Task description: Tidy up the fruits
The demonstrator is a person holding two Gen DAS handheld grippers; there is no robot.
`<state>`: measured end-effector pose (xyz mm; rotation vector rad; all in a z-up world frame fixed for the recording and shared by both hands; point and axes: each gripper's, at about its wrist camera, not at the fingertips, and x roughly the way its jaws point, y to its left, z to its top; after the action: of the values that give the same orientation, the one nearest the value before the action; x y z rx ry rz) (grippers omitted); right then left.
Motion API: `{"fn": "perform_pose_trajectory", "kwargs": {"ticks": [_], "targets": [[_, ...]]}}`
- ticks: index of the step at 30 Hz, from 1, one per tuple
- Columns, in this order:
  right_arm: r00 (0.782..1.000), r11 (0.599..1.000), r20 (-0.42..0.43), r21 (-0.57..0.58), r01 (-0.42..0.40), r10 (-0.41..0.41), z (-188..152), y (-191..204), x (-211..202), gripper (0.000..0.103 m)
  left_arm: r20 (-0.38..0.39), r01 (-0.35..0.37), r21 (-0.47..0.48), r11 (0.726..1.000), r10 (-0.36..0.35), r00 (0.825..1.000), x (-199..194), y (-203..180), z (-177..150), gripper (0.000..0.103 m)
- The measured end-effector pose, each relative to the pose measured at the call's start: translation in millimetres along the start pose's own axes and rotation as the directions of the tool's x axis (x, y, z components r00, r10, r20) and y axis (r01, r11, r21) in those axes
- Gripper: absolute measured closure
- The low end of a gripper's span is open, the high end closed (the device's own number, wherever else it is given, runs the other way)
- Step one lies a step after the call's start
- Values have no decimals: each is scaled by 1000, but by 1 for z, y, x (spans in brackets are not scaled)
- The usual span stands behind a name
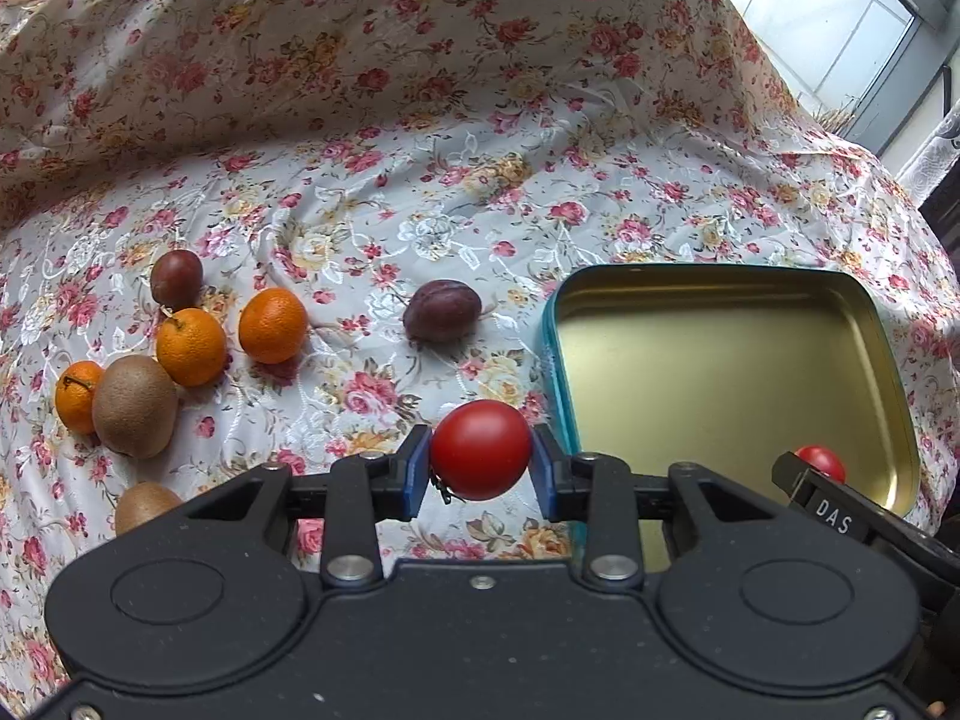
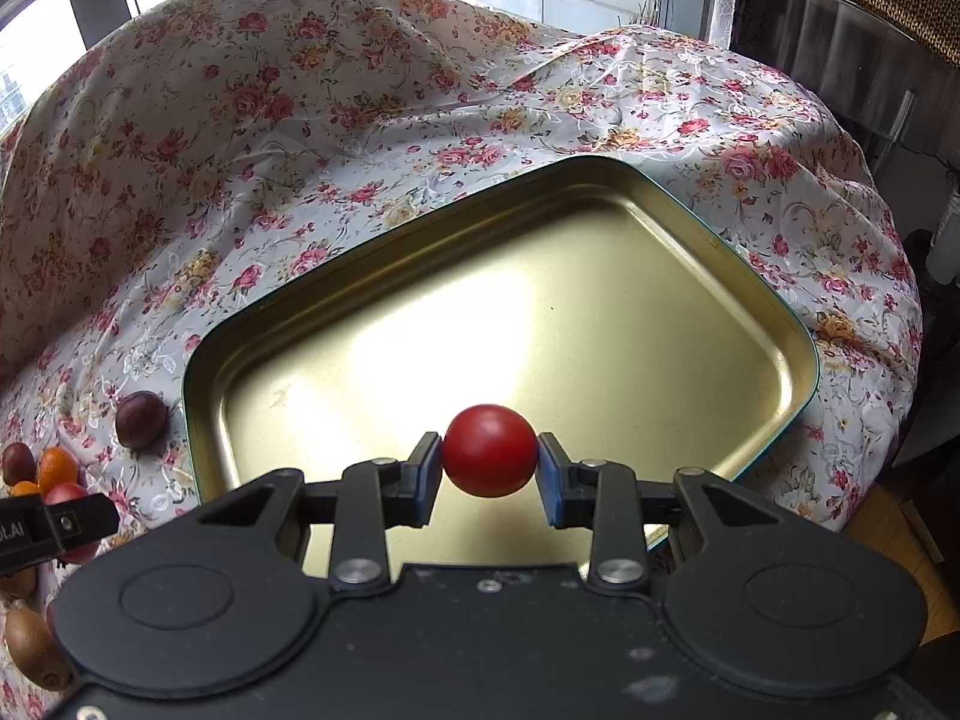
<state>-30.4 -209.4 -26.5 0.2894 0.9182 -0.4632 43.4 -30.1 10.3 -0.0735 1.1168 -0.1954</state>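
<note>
Your left tongs (image 1: 481,459) clamp a red tomato (image 1: 480,456), held above the floral cloth (image 1: 420,210) just beside the tin's near-left corner. Your right tongs (image 2: 490,452) clamp a second, smaller tomato (image 2: 490,450) over the gold tin tray (image 2: 804,354), whose floor lies bare under it. Only your left view shows the loose fruit clearly: a dark plum (image 1: 442,310) near the tin's teal wall (image 1: 551,354), then three oranges (image 1: 273,325), another plum (image 1: 176,279) and two kiwis (image 1: 134,407) grouped further left. Your right view alone shows the tin's whole interior and the counter's far right edge.
</note>
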Motion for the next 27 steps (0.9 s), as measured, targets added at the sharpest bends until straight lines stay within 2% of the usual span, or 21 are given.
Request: {"fn": "perform_pose_trajectory", "kwargs": {"ticks": [7,12,18,27], "targets": [[1000,999,-10,36,0,1,13,-2,8,69,-45,41,41,998,-39,998,11,-24,0,60],[998,998,17,29,55,-56,22,-6,11,69,-44,59,52,997,-56,997,12,-35,3,60],[996,995,27,51,88,-89,28,-16,14,69,-104,101,7,995,-100,990,25,-39,4,60],[992,990,16,55,128,-129,23,-23,18,69,-90,24,34,999,-21,996,30,-54,1,60]]}}
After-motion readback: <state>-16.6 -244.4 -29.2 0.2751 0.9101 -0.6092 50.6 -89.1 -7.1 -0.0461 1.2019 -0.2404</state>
